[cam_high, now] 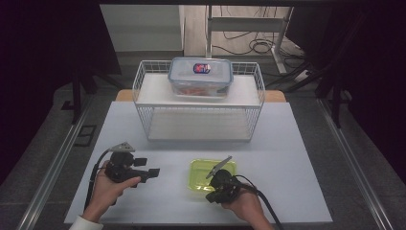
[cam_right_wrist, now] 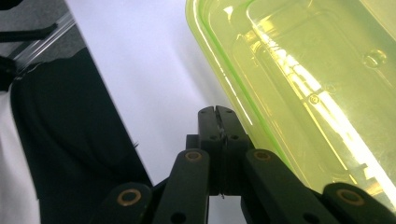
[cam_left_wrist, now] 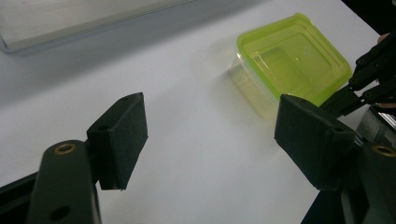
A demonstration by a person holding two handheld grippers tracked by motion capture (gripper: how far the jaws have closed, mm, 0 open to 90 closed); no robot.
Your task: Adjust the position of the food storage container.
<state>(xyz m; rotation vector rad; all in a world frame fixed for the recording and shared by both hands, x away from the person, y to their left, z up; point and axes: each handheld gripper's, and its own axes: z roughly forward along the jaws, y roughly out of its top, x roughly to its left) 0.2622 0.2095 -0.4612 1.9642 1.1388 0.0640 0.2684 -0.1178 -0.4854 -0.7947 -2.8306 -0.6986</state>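
We see the green box [cam_high: 212, 174] on the tabletop [cam_high: 287, 158] — right claw [cam_right_wrist: 217, 112] pressed together, empty, at its near edge. Left claw [cam_left_wrist: 210, 135] spread, empty, well apart leftward.

High view overhead, facing forward-down; gripper views ride low, close; all share translucent lime-green plastic lidded box [cam_high: 212, 174] [cam_left_wrist: 293, 60] [cam_right_wrist: 308, 88] ahead of jaws.

lidded box [cam_high: 212, 174] before wire rack [cam_high: 198, 117]; container [cam_high: 200, 76] on rack.
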